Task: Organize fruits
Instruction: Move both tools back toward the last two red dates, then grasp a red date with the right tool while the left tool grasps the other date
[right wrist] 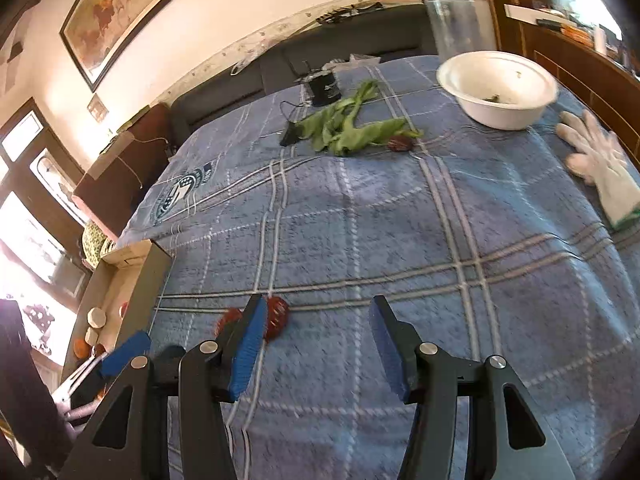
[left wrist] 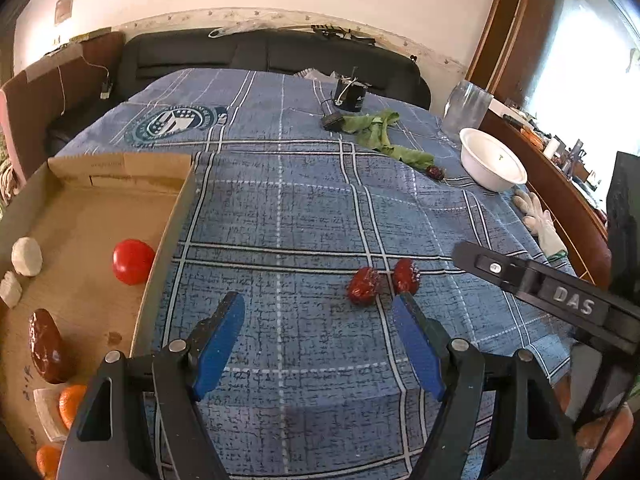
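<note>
Two red dates (left wrist: 364,285) (left wrist: 406,276) lie side by side on the blue plaid cloth (left wrist: 288,208). My left gripper (left wrist: 320,312) is open and empty; its right fingertip almost touches the right date. In the right wrist view the same two dates (right wrist: 276,316) (right wrist: 228,318) lie beside my right gripper's left finger. My right gripper (right wrist: 318,312) is open and empty. A third date (left wrist: 435,172) lies by the green leaves (left wrist: 384,136). The cardboard box (left wrist: 160,256) at left holds a red tomato (left wrist: 132,261), a large brown date (left wrist: 46,346), oranges (left wrist: 72,404) and white pieces (left wrist: 26,257).
A white bowl (left wrist: 493,164) and a clear jar (left wrist: 466,106) stand at the right edge, with a white glove (left wrist: 540,224) near them. A black cylinder with wires (left wrist: 350,94) is at the far side. A dark sofa (left wrist: 260,52) runs behind the table.
</note>
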A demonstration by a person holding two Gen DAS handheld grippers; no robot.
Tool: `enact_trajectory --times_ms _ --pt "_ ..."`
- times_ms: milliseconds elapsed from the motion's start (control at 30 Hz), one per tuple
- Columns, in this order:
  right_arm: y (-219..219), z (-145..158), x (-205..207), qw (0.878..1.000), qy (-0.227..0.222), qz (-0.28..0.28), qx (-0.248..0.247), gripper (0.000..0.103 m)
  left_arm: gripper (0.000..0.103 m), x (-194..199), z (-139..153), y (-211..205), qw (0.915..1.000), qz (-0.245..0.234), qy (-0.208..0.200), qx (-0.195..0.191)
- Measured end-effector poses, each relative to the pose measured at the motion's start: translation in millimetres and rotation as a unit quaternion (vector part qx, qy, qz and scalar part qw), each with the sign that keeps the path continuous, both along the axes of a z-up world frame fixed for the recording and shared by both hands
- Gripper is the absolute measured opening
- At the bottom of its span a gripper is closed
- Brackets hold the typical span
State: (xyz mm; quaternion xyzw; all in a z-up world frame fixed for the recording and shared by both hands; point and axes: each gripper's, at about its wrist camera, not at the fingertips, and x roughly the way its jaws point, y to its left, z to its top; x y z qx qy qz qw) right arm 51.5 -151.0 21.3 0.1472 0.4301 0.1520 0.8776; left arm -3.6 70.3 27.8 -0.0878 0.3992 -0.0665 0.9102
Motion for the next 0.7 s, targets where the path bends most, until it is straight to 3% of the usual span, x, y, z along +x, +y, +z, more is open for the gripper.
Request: enact_trajectory --times_ms 167,367,467,600,700 --pt "19 -11 7 0.999 0.0 0.032 -0.019 0.042 0.075 -8 6 0 0.9997 0.005 -0.021 0.011" --pt "30 -16 13 0.998 0.005 0.054 -0.017 0.042 0.068 -11 -3 -23 0.9981 -0.04 -0.006 0.047" --pt "38 -20 16 0.997 0.012 0.066 -0.024 0.042 0.068 -10 -8 -26 0.9978 -0.047 0.004 0.047" --pt "43 -23 15 0.996 0.018 0.08 -0.033 0.024 0.068 -8 -12 -20 0.9986 -0.041 0.016 0.03" --pt "32 -22 14 0.997 0.023 0.055 -0.041 0.024 0.068 -8 -14 -17 0.9988 -0.038 0.016 0.024"
